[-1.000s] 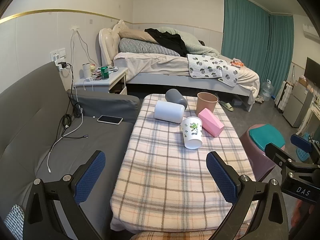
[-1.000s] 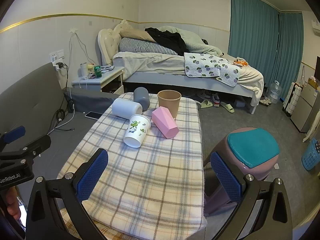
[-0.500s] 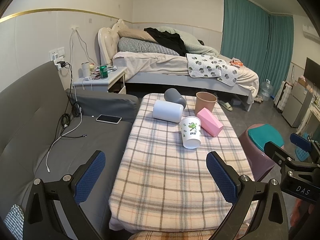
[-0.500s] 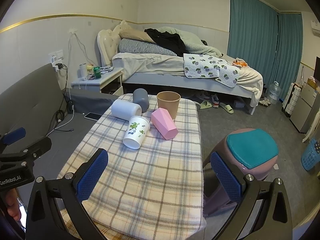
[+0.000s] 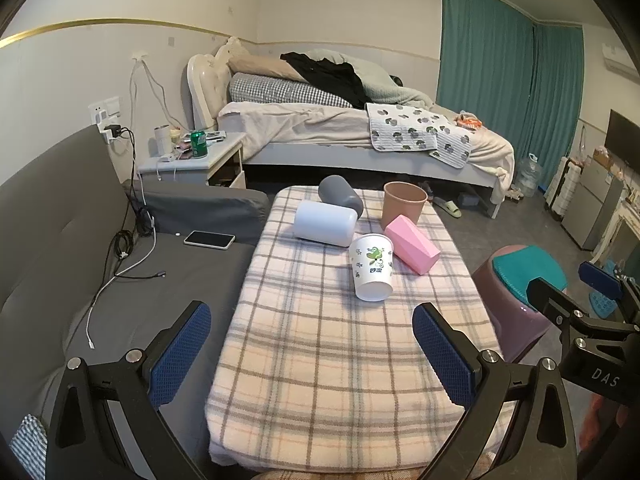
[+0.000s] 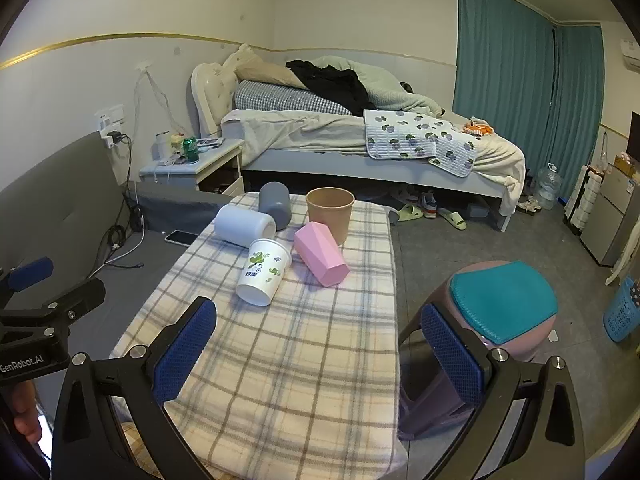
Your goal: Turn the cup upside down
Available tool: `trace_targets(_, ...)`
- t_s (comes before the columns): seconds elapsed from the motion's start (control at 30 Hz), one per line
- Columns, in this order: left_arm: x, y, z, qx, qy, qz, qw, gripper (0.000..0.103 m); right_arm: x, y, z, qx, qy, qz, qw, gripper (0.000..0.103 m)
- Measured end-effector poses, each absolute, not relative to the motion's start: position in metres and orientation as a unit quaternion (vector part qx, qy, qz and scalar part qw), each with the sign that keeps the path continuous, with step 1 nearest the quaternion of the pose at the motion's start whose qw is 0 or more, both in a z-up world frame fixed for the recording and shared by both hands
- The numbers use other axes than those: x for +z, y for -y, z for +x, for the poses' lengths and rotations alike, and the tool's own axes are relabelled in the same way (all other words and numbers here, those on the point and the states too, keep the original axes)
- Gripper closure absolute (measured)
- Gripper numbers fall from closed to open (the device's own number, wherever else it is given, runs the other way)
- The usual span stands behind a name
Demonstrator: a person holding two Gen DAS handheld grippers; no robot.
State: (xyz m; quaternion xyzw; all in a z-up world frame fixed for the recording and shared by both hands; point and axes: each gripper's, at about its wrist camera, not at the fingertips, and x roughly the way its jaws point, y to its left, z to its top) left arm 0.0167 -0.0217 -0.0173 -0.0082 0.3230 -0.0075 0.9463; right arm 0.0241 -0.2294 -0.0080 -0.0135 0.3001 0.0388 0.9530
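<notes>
Several cups are on a plaid-covered table point(image 5: 320, 360) point(image 6: 304, 360). A brown cup point(image 5: 403, 209) point(image 6: 330, 213) stands upright at the far end. A white paper cup with green print point(image 5: 372, 268) point(image 6: 264, 267), a pink faceted cup point(image 5: 412, 245) point(image 6: 321, 254), a plain white cup point(image 5: 325, 223) point(image 6: 245, 225) and a grey cup point(image 5: 340, 196) point(image 6: 274, 204) lie on their sides. My left gripper point(image 5: 312, 354) is open and empty over the near end. My right gripper point(image 6: 316, 354) is open and empty at the table's near right edge.
A grey sofa point(image 5: 60, 240) with a phone point(image 5: 209, 239) and cables runs along the table's left. A purple stool with a teal cushion point(image 6: 502, 312) stands right of the table. A bed point(image 6: 360, 140) and a nightstand point(image 5: 188, 160) are beyond.
Both grippers have drawn back slightly, so the cups look a little farther away. The cups have not moved. Both grippers stay open.
</notes>
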Motion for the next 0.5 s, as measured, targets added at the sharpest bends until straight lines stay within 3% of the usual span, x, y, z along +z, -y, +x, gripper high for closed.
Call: trace_targets(0.5, -0.069, 0.058, 0.102, -0.038, -0.397, -0.04, 0.916, 0.0, -0.046, 0.265, 0.061, 0.019, -0.333, 0.002, 0.943, 0.0)
